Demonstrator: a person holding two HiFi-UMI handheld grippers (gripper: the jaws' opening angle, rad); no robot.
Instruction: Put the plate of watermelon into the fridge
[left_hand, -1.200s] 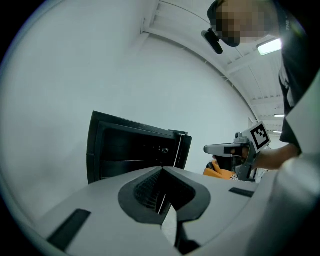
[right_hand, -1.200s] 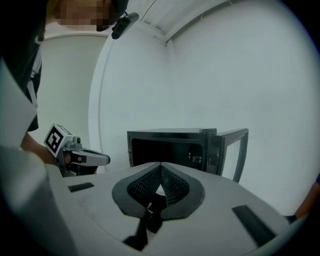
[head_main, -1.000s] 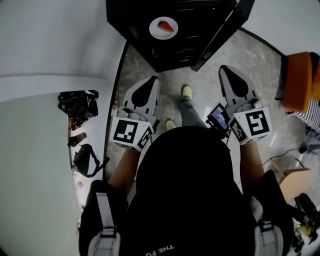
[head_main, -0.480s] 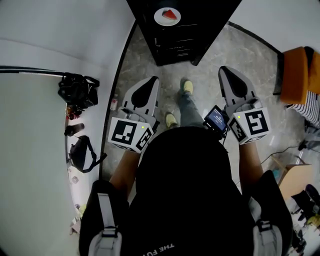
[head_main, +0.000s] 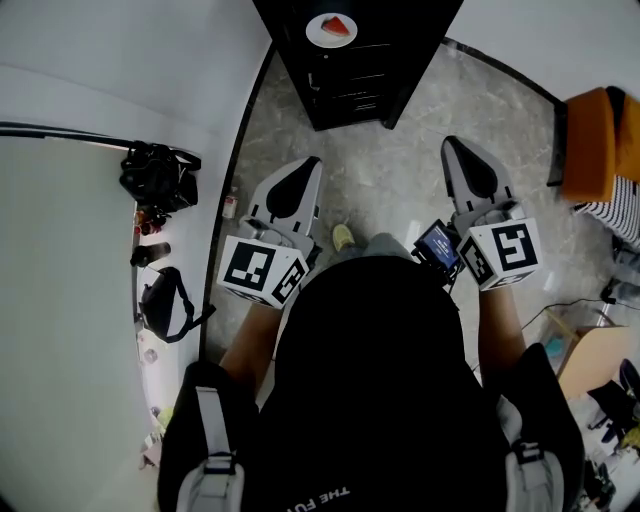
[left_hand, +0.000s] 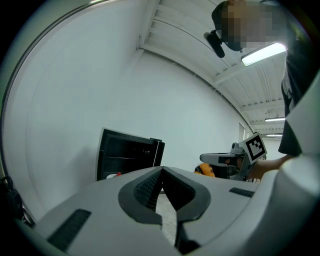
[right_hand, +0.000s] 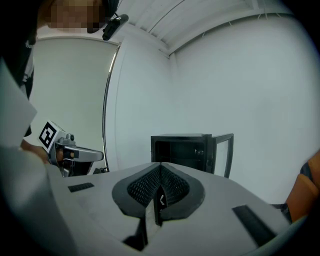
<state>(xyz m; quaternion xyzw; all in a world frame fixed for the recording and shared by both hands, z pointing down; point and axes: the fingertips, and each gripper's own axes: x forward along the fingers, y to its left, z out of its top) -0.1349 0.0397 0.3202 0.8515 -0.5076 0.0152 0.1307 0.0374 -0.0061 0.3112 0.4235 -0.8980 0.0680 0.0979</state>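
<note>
**Plate (head_main: 330, 30) with watermelon (head_main: 336, 27):** I log it inside the black fridge (head_main: 350, 85). It sits on a shelf, low and toward that shelf's left end as the left gripper view shows it. No claw touches it.

**Fridge door (head_main: 425, 60):** standing open, swung out to the right.

**Left gripper (head_main: 303, 168):** jaws pressed together, nothing between them, held over the floor (head_main: 400, 170) well apart from the fridge.

**Right gripper (head_main: 458, 152):** jaws likewise together and empty, held level with the left one.

**Progress:** I judge the placing done, since the plate rests in the fridge and both claws are free. The open door is the only thing that might remain, though the task does not name it.

**Change from a second ago:**
- The fridge and plate lie nearer the top edge of the head view.
- More bare floor shows between them and the claws.
- One shoe (head_main: 343, 237) shows where two did.
- I read this as stepping back.
- Both claws keep their places in the picture, shut as before.
</note>
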